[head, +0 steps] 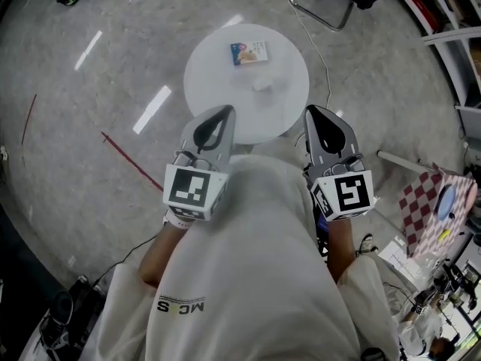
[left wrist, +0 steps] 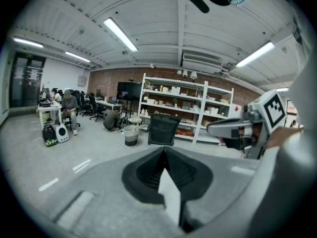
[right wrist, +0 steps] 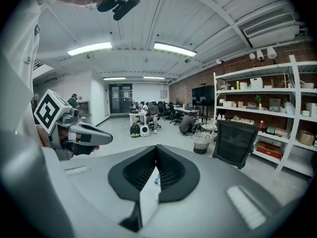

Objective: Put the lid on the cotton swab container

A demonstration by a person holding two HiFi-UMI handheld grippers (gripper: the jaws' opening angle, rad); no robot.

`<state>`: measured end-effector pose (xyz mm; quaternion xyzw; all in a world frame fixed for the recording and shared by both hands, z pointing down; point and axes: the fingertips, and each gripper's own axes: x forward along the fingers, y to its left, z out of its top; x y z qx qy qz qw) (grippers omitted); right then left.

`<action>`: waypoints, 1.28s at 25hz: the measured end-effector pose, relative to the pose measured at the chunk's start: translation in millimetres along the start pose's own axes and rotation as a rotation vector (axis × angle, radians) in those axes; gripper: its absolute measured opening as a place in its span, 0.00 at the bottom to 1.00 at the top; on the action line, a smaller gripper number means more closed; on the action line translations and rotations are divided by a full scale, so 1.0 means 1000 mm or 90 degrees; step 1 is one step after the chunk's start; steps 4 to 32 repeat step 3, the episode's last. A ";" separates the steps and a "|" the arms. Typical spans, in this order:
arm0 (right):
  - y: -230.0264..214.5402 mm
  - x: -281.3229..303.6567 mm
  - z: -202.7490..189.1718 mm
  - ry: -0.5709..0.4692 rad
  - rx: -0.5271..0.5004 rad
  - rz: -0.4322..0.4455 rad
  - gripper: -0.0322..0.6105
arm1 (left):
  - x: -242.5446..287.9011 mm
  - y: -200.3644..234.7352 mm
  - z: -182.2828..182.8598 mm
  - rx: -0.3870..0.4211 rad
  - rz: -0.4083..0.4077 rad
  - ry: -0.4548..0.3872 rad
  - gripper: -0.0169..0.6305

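A round white table (head: pixel 218 77) stands ahead of me on the floor. On it lie a small blue-and-orange cotton swab pack (head: pixel 249 52) and a pale, translucent item (head: pixel 263 83) whose shape I cannot make out. My left gripper (head: pixel 225 111) and right gripper (head: pixel 310 111) are both held close to my body, at the table's near edge. Each one is shut with nothing in it. In the left gripper view its jaws (left wrist: pixel 163 151) meet at the tip and point into the room; the right gripper's jaws (right wrist: pixel 156 148) do the same.
A metal chair frame (head: pixel 323 2) stands beyond the table and a cable (head: pixel 316 47) runs past its right side. A red-checked object (head: pixel 432 205) is at the right. Ahead of the grippers are an office chair (left wrist: pixel 163 129) and shelves (left wrist: pixel 188 103).
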<state>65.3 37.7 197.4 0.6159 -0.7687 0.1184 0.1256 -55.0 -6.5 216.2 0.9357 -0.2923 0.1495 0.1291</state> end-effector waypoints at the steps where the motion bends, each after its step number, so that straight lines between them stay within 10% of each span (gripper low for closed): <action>1: 0.000 -0.001 0.000 0.000 0.000 0.000 0.05 | 0.000 -0.001 0.001 0.000 0.000 0.000 0.03; 32: 0.000 -0.004 0.001 -0.001 0.001 -0.001 0.05 | -0.001 -0.003 0.002 -0.002 -0.001 -0.001 0.03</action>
